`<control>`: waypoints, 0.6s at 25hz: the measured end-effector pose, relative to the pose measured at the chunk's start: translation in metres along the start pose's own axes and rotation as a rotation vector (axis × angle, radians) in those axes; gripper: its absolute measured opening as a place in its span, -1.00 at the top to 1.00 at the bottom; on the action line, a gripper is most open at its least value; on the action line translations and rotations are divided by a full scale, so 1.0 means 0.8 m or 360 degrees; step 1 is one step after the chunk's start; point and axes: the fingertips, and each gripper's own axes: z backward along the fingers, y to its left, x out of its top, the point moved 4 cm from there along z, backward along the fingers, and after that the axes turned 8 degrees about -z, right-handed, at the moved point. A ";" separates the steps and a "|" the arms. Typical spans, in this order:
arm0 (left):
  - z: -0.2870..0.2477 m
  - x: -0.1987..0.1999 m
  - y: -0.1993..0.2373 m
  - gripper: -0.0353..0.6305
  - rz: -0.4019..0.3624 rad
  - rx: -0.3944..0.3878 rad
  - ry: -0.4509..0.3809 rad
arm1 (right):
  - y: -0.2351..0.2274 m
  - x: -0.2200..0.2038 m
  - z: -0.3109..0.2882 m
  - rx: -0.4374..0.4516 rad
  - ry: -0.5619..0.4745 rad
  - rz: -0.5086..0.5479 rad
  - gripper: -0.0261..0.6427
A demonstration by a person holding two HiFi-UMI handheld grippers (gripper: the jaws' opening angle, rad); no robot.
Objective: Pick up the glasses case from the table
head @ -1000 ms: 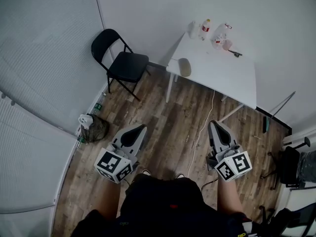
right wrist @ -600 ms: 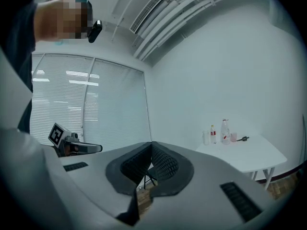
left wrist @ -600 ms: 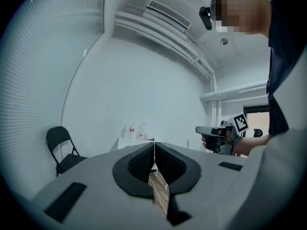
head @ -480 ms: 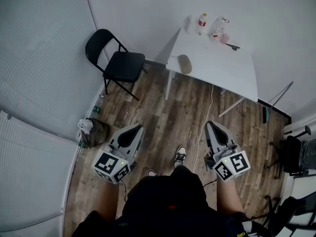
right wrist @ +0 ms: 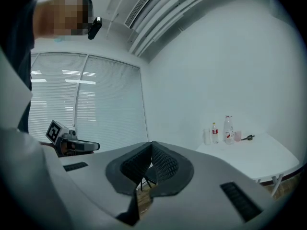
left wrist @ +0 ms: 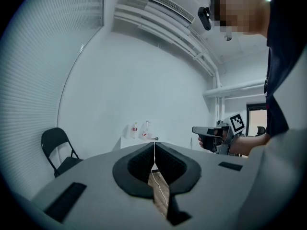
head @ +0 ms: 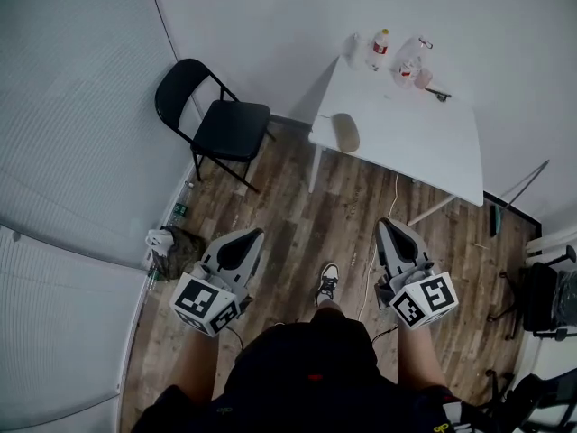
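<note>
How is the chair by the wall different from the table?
The chair is black; the table is white. The chair looks smaller and has a backrest; the table is a wide flat top. The table carries a tan glasses case and bottles; I see nothing on the chair's seat. Both stand on the wood floor near the wall.

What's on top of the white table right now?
The glasses case lies by the table's near-left corner; bottles and a small dark item sit along the far edge. Nothing covers the tabletop.
</note>
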 end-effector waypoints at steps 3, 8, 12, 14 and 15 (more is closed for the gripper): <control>-0.041 0.008 0.021 0.83 0.0001 0.0023 0.0017 | -0.035 0.008 -0.039 0.0024 0.0016 -0.0011 0.86; -0.109 0.020 0.055 0.83 0.0013 0.0062 0.0041 | -0.096 0.021 -0.104 0.0071 0.0057 -0.0035 0.86; -0.170 0.027 0.081 0.83 0.0030 0.0108 0.0053 | -0.154 0.034 -0.150 0.0087 0.0085 -0.0040 0.86; -0.207 0.032 0.085 0.83 0.0027 0.0117 0.0056 | -0.189 0.039 -0.166 0.0096 0.0108 -0.0050 0.87; -0.226 0.034 0.087 0.83 0.0023 0.0118 0.0059 | -0.206 0.041 -0.173 0.0100 0.0117 -0.0054 0.86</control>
